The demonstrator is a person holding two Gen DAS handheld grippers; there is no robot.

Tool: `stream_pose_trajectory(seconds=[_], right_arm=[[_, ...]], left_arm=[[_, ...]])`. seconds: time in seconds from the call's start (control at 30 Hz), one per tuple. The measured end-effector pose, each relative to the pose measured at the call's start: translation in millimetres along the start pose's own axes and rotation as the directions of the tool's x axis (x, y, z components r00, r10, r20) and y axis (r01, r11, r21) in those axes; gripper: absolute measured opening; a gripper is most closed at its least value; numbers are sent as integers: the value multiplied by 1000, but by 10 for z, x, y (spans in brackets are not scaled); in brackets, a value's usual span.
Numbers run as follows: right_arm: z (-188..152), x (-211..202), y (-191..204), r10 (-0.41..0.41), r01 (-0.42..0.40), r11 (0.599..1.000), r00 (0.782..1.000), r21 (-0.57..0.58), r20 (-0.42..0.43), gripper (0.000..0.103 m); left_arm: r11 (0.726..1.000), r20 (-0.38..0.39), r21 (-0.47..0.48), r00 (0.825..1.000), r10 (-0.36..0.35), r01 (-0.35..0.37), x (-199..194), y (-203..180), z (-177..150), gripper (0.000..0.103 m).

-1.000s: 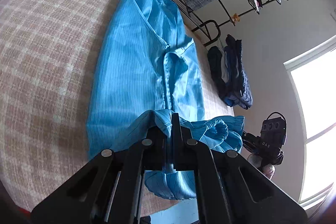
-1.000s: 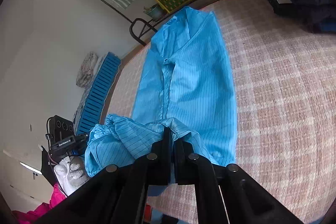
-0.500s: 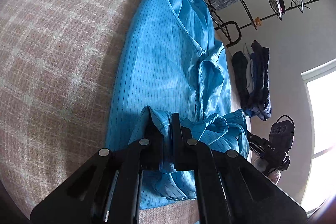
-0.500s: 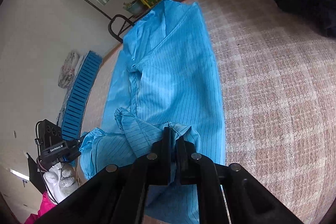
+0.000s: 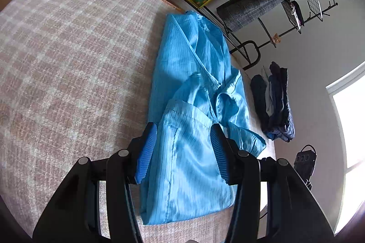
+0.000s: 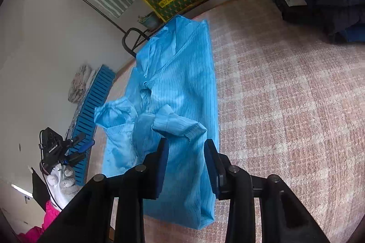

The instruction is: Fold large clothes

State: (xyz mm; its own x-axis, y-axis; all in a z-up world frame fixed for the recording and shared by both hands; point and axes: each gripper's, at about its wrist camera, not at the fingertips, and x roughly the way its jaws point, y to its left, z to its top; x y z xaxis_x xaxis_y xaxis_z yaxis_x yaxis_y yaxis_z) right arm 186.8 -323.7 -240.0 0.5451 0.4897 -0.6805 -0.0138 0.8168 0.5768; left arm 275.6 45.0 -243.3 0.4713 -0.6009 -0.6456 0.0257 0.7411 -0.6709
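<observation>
I have both claws over the blue garment [image 5: 196, 88], which lies lengthwise on the checked bedcover [image 5: 68, 60], stretching away ahead of the fingers. My left gripper [image 5: 183, 149] has just been opening: its jaws stand apart, the ribbed blue pads [image 5: 147, 149] clear of the cloth, and the folded-over hem shows in the gap between them without being pinched. My right gripper [image 6: 186, 161] has just been opening too; its jaws are parted, and a folded corner of the cloth lies just ahead of the tips, released.

In the right view a sleeve cuff [image 6: 114, 110] bunches up left of the claw, near the bed's edge. Beyond that edge I make out the other gripper's body and a white-gloved hand [image 6: 61, 177], partly cut off. The garment's near end is hidden behind my gripper arms in both views. Dark clothes [image 5: 276, 104] lie piled to the right of the left claw; I cannot tell what they are.
</observation>
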Motion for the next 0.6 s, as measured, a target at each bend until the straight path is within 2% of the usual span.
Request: stream_pose_trajectory(seconds=[0.1, 0.13, 0.23, 0.33, 0.43, 0.53, 0.6], right_arm=[[-87, 81, -22, -27, 26, 999, 999, -21, -33, 35], [-102, 97, 10, -27, 25, 999, 999, -42, -39, 32], [-112, 119, 234, -80, 72, 986, 996, -152, -43, 28], [-86, 241, 442, -60, 35, 974, 992, -222, -110, 25], [-80, 517, 540, -30, -25, 971, 975, -239, -220, 24], [-24, 711, 647, -52, -9, 963, 975, -269, -217, 24], [95, 730, 719, -48, 0, 959, 986, -284, -161, 25]], left_arm=[[1000, -42, -12, 999, 15, -16, 94, 76, -89, 49], [1000, -61, -14, 998, 19, -20, 133, 91, -118, 49], [999, -73, -13, 997, 33, -34, 182, 84, -167, 49], [1000, -71, -8, 997, 26, -27, 195, 25, -165, 49], [1000, -61, 7, 998, 30, -29, 181, -47, -162, 49], [1000, -59, 8, 998, 30, -30, 167, -72, -164, 49], [999, -62, 14, 998, 32, -31, 171, -88, -167, 49]])
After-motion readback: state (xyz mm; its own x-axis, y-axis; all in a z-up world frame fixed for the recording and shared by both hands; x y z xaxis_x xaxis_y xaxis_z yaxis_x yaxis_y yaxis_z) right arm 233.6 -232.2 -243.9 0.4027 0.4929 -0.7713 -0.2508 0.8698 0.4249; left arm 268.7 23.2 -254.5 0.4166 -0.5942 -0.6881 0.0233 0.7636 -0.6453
